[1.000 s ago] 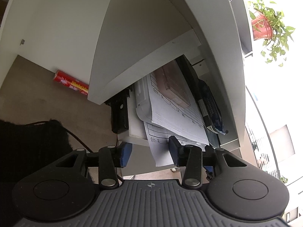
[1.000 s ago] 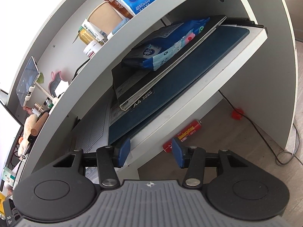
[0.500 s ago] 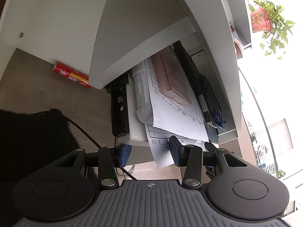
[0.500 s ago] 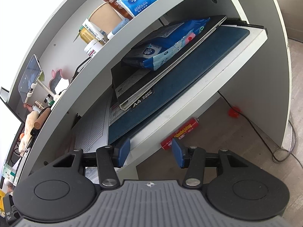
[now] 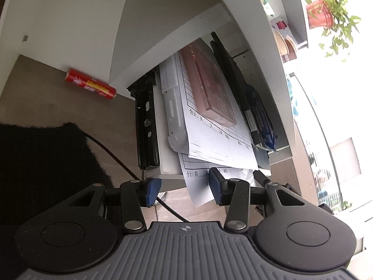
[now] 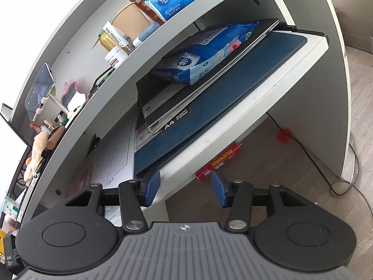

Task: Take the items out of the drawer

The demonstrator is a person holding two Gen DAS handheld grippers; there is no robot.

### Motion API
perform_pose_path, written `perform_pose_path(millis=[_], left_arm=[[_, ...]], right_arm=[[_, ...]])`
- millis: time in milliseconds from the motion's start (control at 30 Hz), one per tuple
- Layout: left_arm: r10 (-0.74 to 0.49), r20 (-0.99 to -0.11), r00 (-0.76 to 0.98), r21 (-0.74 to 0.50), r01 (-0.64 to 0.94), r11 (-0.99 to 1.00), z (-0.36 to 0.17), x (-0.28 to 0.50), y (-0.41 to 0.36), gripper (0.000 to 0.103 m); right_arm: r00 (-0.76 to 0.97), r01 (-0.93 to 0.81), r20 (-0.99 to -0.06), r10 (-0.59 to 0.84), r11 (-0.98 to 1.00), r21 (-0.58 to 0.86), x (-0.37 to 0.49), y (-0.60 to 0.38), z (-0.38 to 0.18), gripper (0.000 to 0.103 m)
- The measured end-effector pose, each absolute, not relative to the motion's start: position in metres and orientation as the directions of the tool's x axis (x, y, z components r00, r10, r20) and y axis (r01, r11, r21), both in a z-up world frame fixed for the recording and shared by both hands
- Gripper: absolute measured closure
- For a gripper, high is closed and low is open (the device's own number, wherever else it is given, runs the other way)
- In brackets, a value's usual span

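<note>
The drawer (image 5: 160,144) is standing pulled out from under the desk, loaded and untouched, so every item to be taken is lying on it.

Biggest worry: the drawer is overhanging on its slide rail, and a downward push from either gripper is likely to be rocking or rolling it back in.

On the drawer, the dark blue mat (image 6: 209,121) is carrying a black A4 folder (image 6: 163,107), which is carrying a blue tissue pack (image 6: 202,53). Pulling the folder first is risking the pack sliding off the drawer's front edge toward the red can (image 6: 221,161) lying on the floor below the drawer.

At the drawer's other end, the stack of printed forms (image 5: 209,144) is spilling over the front, weighted by a brown box (image 5: 209,88). Tugging the papers is likely to be tipping that box or scattering sheets.

One loose sheet (image 5: 195,179) is hanging below the drawer's front, between the left gripper's pads. A pinch there is taking a single page, perhaps tearing it.

The left gripper (image 5: 184,186) is sitting just in front of the drawer, pads apart, gripping nothing. The right gripper (image 6: 185,190) is hovering at the drawer's front corner, pads likewise parted and empty.
</note>
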State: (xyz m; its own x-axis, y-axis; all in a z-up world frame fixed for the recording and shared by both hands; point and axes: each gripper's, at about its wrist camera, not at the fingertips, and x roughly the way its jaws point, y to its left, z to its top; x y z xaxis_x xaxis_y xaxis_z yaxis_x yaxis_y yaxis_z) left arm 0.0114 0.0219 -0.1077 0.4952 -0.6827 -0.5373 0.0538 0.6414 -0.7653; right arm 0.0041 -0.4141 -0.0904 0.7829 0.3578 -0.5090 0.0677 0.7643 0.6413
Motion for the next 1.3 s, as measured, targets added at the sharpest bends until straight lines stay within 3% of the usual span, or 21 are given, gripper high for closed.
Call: perform_pose_path(millis=[100,200,267,367,433,500,633,767,833,1300], left_arm=[[-0.668,-0.582,0.464,-0.733,0.057,0.678,-0.108,0.011,0.018,0.053],[-0.653,-0.649,0.39,-0.709,0.0,0.705,-0.116,0.008,0.016,0.069],[-0.676,-0.641,0.365,-0.731,-0.023,0.681,-0.122,0.007,0.019,0.069],[-0.681,-0.615,0.398,-0.739,0.01,0.673,-0.112,0.006,0.023,0.057],[-0.699,-0.582,0.416,-0.755,0.044,0.655,-0.103,0.006,0.025,0.029],[-0.705,-0.563,0.431,-0.759,0.066,0.647,-0.097,0.005,0.027,0.023],[-0.715,-0.533,0.452,-0.78,0.065,0.623,-0.091,0.005,0.033,0.018],[-0.715,-0.504,0.484,-0.794,0.066,0.604,-0.087,0.008,0.041,0.014],[-0.702,-0.503,0.504,-0.793,0.055,0.607,-0.095,0.006,0.031,0.013],[-0.647,-0.476,0.595,-0.803,0.005,0.596,-0.097,0.029,0.037,0.013]], right_arm=[[0.777,0.064,-0.516,0.361,0.77,0.635,-0.001,-0.415,-0.09,0.059],[0.728,0.095,-0.604,0.323,0.826,0.556,-0.005,-0.407,-0.098,0.059],[0.7,0.111,-0.632,0.332,0.824,0.556,-0.01,-0.404,-0.111,0.065],[0.707,0.126,-0.601,0.373,0.77,0.625,-0.017,-0.412,-0.119,0.065],[0.726,0.127,-0.583,0.365,0.762,0.635,-0.019,-0.419,-0.115,0.065],[0.749,0.114,-0.55,0.371,0.744,0.658,-0.022,-0.426,-0.11,0.063],[0.777,0.098,-0.516,0.361,0.74,0.665,-0.027,-0.435,-0.102,0.05],[0.8,0.081,-0.472,0.371,0.712,0.698,-0.03,-0.443,-0.096,0.045],[0.808,0.064,-0.452,0.377,0.707,0.704,-0.03,-0.446,-0.091,0.036],[0.821,0.094,-0.42,0.387,0.634,0.768,0.01,-0.442,-0.09,0.031]])
